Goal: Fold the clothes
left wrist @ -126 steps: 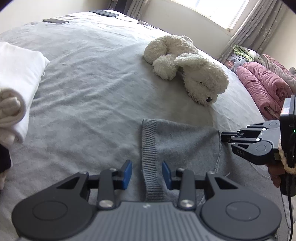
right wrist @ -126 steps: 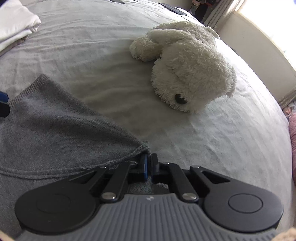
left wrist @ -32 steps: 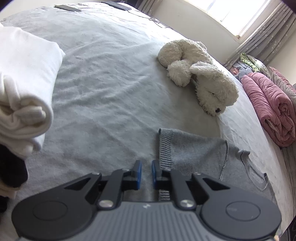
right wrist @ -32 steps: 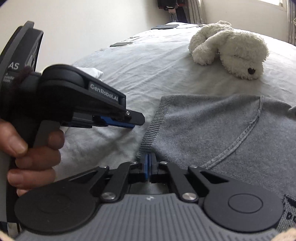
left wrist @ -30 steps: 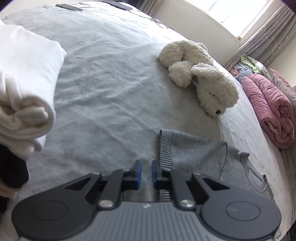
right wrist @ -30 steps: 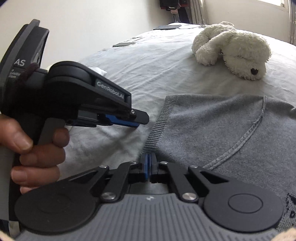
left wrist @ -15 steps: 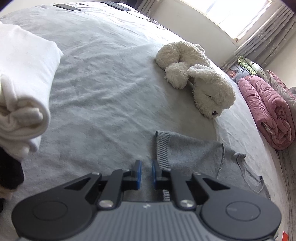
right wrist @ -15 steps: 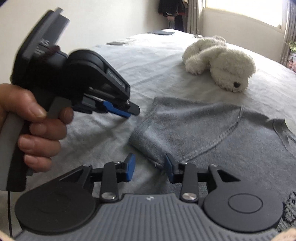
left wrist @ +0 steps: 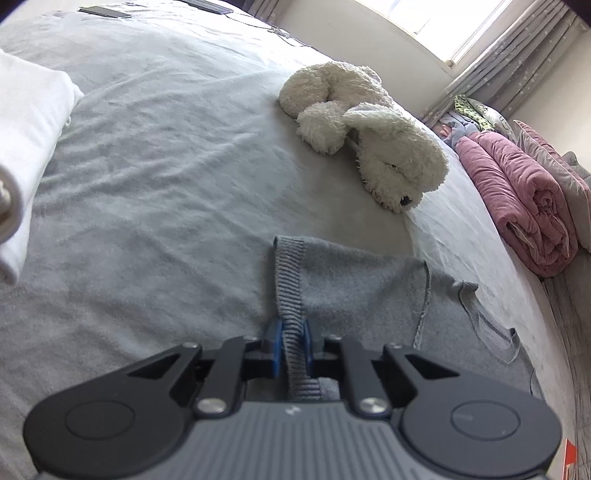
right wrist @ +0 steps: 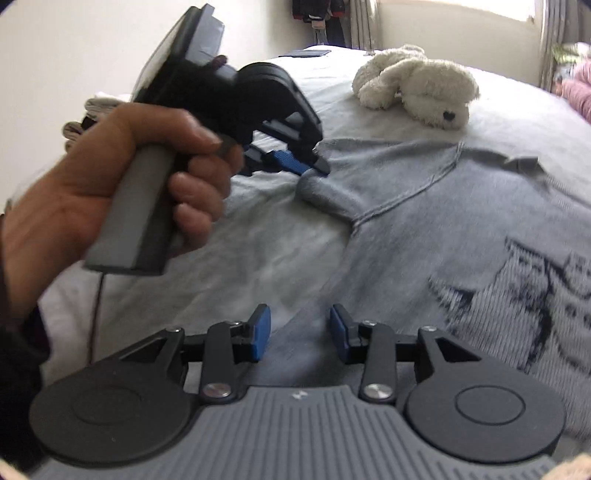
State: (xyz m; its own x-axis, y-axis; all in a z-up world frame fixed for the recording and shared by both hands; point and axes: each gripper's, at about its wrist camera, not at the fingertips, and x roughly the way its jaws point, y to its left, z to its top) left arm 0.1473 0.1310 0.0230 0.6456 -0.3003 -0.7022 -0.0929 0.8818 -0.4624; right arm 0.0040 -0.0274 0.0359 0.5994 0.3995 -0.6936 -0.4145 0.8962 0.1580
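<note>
Left gripper (left wrist: 290,343) clamped on ribbed cuff (left wrist: 290,295) of grey sweater (right wrist: 461,236), sleeve folded inward. Right gripper (right wrist: 300,334) jaws apart, nothing pinched, over sweater edge. Sweater flat on bed (left wrist: 166,166), plush dog (left wrist: 369,140) beyond.

Daylight floods in from a window (left wrist: 439,14) at the upper right of the left wrist view, blown out to plain white; the curtains (left wrist: 517,55) beside it glow softly; the bed (left wrist: 155,155) is brightly and evenly lit, its wrinkles picked out by faint grey shading; the plush dog (left wrist: 373,147) throws a soft shadow toward the camera; that view is sharp, though fisheye bending curves the bed's far edge and darkens the corners; the right wrist view is dimmer and smeared by motion blur, worst on the grey sweater (right wrist: 461,221) and the hand (right wrist: 122,177); its own window (right wrist: 458,7) is overexposed too.
</note>
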